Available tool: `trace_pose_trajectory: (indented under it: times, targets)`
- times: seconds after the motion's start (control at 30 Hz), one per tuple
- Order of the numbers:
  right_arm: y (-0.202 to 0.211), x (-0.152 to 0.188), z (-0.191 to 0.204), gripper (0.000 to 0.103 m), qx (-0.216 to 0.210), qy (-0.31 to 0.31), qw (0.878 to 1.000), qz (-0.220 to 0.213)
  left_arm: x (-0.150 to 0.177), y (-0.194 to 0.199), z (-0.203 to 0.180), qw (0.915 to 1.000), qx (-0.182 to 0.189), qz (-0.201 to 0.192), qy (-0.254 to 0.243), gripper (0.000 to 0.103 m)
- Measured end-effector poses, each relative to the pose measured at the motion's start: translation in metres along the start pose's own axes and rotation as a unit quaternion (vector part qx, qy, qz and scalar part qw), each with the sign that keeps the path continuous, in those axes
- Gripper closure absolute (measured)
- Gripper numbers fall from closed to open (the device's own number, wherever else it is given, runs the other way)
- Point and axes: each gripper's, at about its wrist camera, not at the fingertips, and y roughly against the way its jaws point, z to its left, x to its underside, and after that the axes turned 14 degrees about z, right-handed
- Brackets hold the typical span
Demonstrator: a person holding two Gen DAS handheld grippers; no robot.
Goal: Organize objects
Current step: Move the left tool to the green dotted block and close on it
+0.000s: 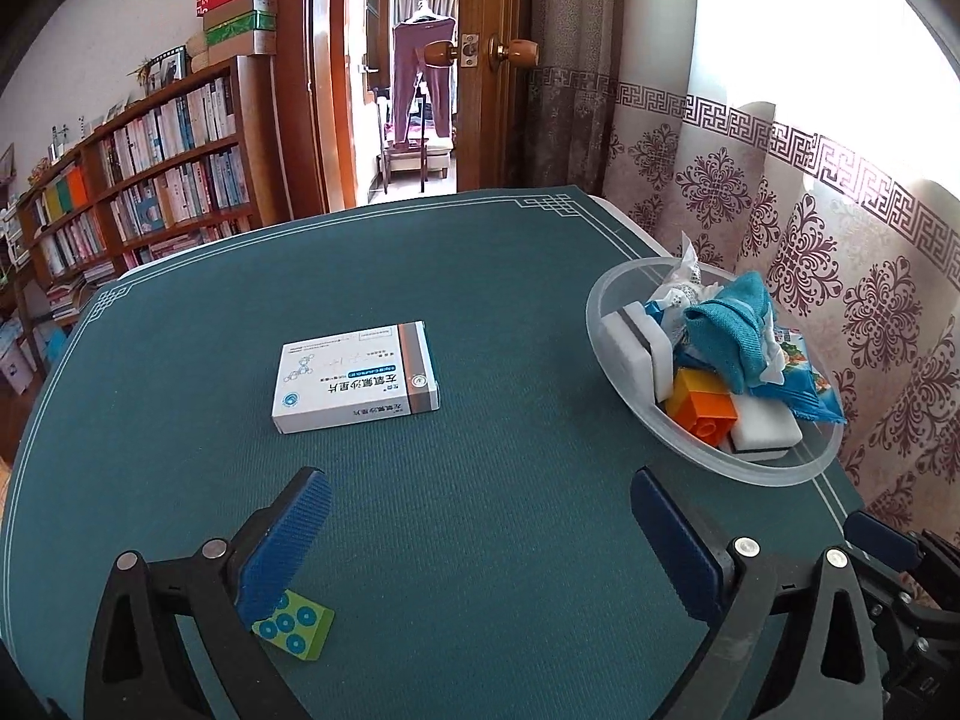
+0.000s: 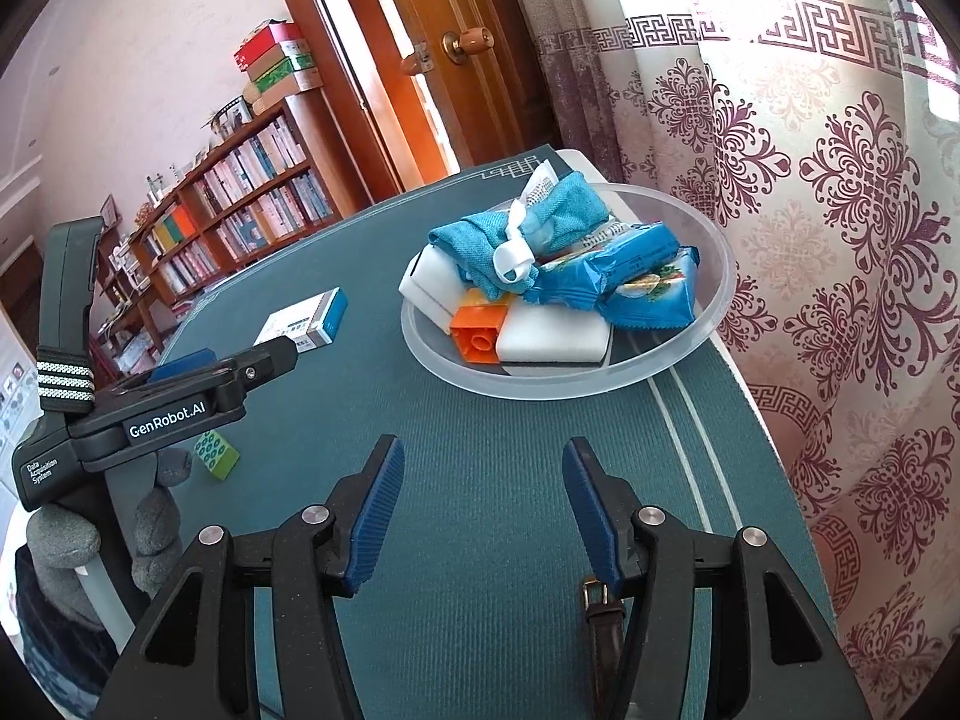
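**A:** Where were the things that were not yet sorted?

**B:** Two lay on the dark green cloth-covered table (image 1: 480, 312). The flat white cardboard medicine box with a grey end band (image 1: 357, 376) lay ahead of the left claw (image 1: 480, 546), a little toward its left finger and well apart from it. The small green foam block with blue rings (image 1: 294, 630) lay just beside that left finger, partly under the pad; I could not tell if they touched.

**B:** The clear round plastic bowl (image 2: 708, 324) stood ahead of the right claw (image 2: 483, 516), near the table edge, already heaped with a teal cloth, white sponges, an orange brick and a blue snack packet.

**A:** And the claws?

**B:** Both were released. The left jaws stood wide with only table between them. The right jaws stood apart and empty too.

**A:** How would the box handle?

**B:** I judged it light and stiff, but hollow, so a hard squeeze could dent it. The smooth card might slip, and it lay flat, so the pads should take the two long edges across the narrow width, near the middle.

**A:** And the block?

**B:** Light and probably a little soft. It looked small, so the jaws must close far, on two opposite flat sides. The full bowl was the risk: a thing dropped on the heap could slide off.
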Motion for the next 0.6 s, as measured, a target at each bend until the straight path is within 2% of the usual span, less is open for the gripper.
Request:
trace_pose_trajectory:
  times: [0.37,0.6]
  targets:
    - [-0.01,0.005,0.024,0.046,-0.008,0.02,1.0,0.015,0.028,-0.005,0.062,0.9981,-0.028,0.017,0.053,0.001]
    - [-0.02,0.008,0.042,0.046,-0.013,0.033,0.999,0.028,0.05,-0.014,0.097,0.9956,-0.042,0.041,0.073,0.001]
